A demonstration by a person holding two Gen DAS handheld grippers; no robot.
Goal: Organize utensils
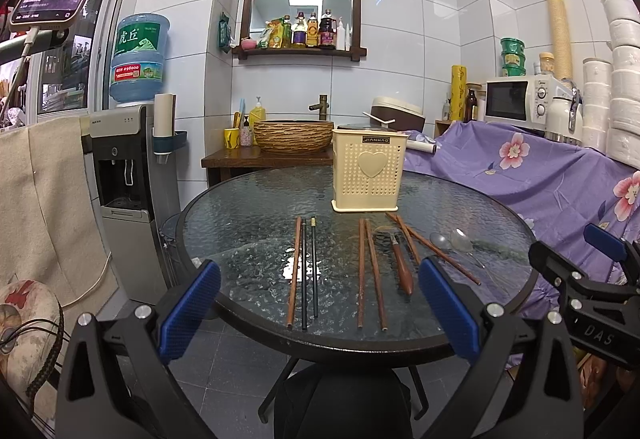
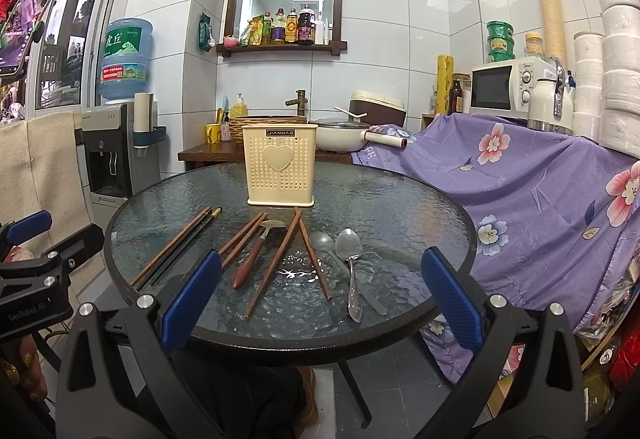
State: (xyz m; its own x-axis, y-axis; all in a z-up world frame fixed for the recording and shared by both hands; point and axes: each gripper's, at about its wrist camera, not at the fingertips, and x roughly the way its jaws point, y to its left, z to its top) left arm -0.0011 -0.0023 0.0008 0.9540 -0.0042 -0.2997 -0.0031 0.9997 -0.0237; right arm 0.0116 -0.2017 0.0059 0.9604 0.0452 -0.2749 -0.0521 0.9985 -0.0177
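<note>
A cream perforated utensil holder with a heart stands upright at the far side of the round glass table; it also shows in the right wrist view. In front of it lie several chopsticks, a wooden-handled spoon and two metal spoons. My left gripper is open and empty at the table's near edge. My right gripper is open and empty, also at the near edge.
A water dispenser stands to the left of the table. A purple flowered cloth covers a counter on the right, with a microwave on it. A wooden stand with a basin sits behind the table.
</note>
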